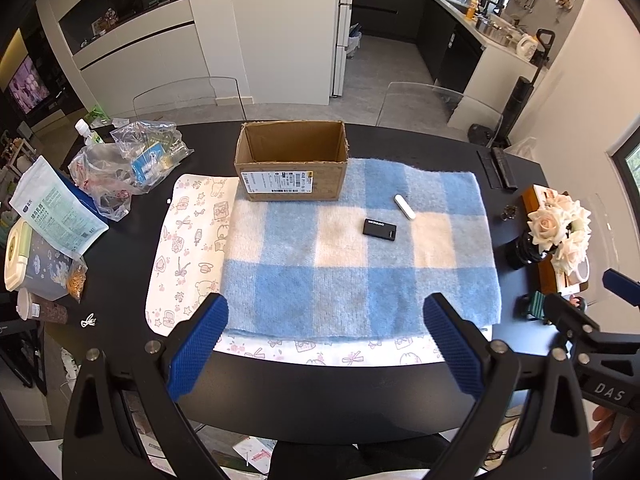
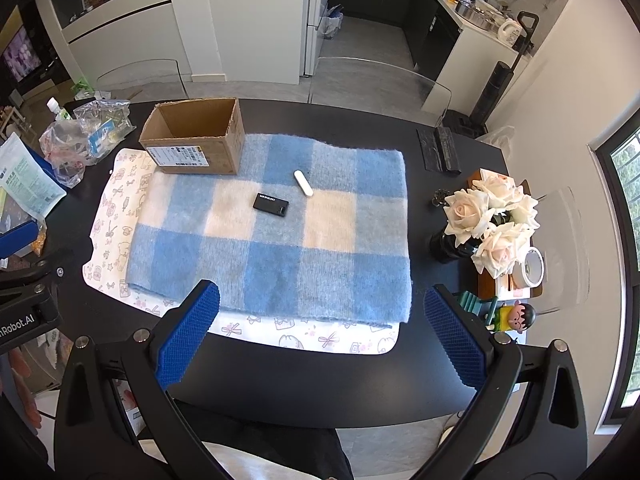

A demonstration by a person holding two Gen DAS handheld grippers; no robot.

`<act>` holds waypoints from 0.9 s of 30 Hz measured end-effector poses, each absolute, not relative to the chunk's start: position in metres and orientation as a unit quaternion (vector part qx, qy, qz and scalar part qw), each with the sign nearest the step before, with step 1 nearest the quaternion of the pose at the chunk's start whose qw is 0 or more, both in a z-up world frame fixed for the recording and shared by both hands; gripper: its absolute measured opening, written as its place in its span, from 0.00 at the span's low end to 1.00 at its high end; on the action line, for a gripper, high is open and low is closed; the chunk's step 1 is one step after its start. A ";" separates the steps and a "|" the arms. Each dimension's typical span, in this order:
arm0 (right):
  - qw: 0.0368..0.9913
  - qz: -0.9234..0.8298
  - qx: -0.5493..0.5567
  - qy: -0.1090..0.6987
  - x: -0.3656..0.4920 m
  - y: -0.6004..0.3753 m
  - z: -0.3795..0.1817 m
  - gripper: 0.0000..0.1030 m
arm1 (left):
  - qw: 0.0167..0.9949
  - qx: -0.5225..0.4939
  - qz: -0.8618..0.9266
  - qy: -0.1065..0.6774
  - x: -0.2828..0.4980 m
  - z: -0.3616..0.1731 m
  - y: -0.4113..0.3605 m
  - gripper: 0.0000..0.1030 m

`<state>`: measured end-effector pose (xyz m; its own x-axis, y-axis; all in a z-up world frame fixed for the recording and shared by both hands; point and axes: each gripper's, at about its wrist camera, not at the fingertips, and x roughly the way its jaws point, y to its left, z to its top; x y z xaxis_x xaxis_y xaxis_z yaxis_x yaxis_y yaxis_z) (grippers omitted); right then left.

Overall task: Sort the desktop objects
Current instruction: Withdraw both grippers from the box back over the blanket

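On the near edge of the table [image 1: 400, 396], both tongs hung wide open and empty: left tongs [image 1: 326, 344] and right tongs [image 2: 320, 334], each clear of the checked blanket [image 1: 360, 264].

Task items sat mid-blanket, right of centre: black card-like device [image 1: 379, 231] flat, label up, and white stick [image 1: 404, 207] just beyond it, angled, near but not touching. Could be a USB drive or a lip balm; too small to tell. Cardboard box [image 1: 292, 172] stood upright at the far left of the blanket, top open, looked empty from both wrist views.

Judged step: pre-grasp, nothing sorted yet. Both items were still out of the box.

Next move probably called for the right tongs to go forward over the black device, line the fingers across its short side, come down to the cloth and close. Thin item on soft fabric, so pinching blanket with it was the likely risk. Then carry left and far to the box.

Bagged clutter [image 1: 120, 168] at left and roses [image 2: 492, 216] at right were off the path.
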<state>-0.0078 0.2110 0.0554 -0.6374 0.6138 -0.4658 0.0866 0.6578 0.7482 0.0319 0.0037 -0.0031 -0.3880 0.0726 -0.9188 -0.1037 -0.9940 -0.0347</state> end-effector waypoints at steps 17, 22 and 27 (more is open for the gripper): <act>0.356 0.353 0.192 0.844 -0.014 0.230 0.035 1.00 | 0.057 -0.569 0.820 0.011 0.013 -0.018 0.000 0.95; 0.347 0.357 0.189 0.846 -0.016 0.244 0.024 1.00 | 0.060 -0.578 0.814 0.013 0.000 -0.028 0.003 0.95; 0.338 0.360 0.186 0.849 -0.016 0.260 0.008 1.00 | 0.061 -0.586 0.808 0.012 -0.017 -0.040 0.007 0.95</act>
<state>-0.0156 0.2602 0.0076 -0.7021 0.5596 -0.4403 0.0724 0.6712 0.7378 -0.0174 0.0065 -0.0395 -0.3047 0.0841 -0.9487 -0.1119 -0.9924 -0.0521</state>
